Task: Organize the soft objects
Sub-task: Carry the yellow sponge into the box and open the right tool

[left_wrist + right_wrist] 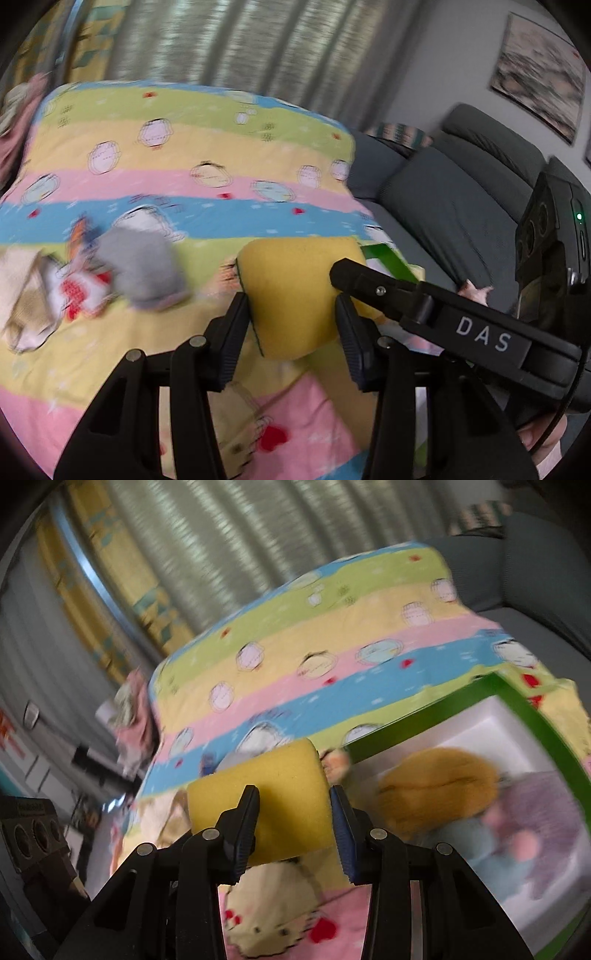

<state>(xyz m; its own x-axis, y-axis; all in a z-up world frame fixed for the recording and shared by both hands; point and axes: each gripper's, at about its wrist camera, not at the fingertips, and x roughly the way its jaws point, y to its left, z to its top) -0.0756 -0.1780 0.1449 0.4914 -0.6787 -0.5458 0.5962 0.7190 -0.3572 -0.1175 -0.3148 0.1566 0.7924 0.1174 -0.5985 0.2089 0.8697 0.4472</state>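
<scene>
Two black grippers each clamp one yellow foam sponge: the left gripper (291, 317) squeezes its sponge (295, 291), the right gripper (293, 827) its own (258, 797), both above the striped cartoon-print blanket (184, 155). One green-rimmed white box (517, 716) (contents blurred) sits beside.

The soft things in the green-edged box (532, 716) are too blurry to name, the small pile (85, 284) on the striped sheet (184, 147) is smeared, and the box runs off the picture's edge.
</scene>
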